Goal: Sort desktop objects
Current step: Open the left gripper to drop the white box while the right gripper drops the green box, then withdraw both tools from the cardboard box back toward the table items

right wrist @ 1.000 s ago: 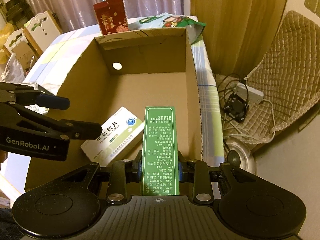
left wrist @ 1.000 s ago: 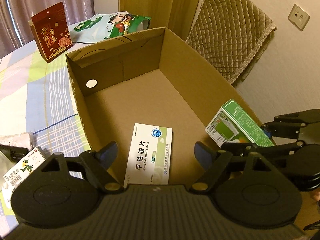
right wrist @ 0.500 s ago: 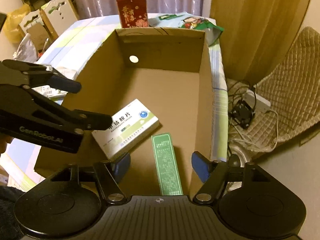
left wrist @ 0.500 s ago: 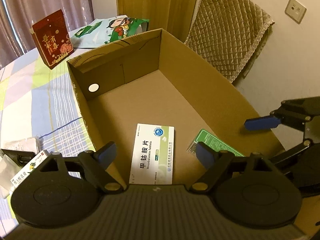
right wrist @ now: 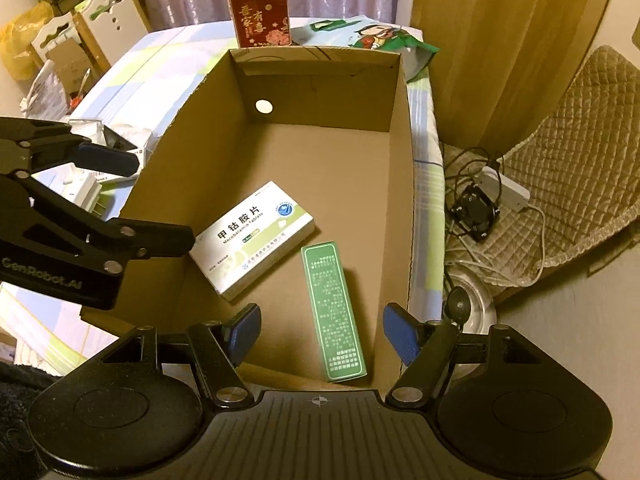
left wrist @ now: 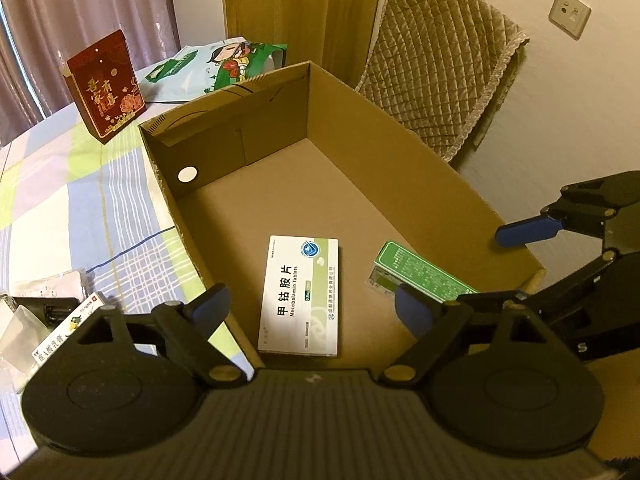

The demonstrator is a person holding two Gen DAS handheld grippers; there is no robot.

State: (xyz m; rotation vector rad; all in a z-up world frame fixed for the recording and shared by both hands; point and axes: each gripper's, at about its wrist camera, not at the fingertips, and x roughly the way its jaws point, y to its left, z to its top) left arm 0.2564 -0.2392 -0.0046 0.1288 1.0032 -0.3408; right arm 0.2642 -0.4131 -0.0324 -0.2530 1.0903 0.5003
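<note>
Sitting on the checked cloth of the bench [left wrist: 100, 208], the open cardboard box [right wrist: 402, 184] is the biggest thing: plain corrugated walls, flat floor. Inside lie a white tablet carton [right wrist: 252, 236], flat and glossy, and just beside it a long slim green carton [right wrist: 334, 312] near the right wall. Your left gripper [left wrist: 310, 308] and right gripper [right wrist: 320, 334] both hang over the box, fingers spread, holding nothing. More small cartons and packets sit outside the box on your left [left wrist: 60, 334]. Risk: thin walls flex, so a low gripper could clip the rim and shove the box; slick cartons may slip from a shallow pinch.
</note>
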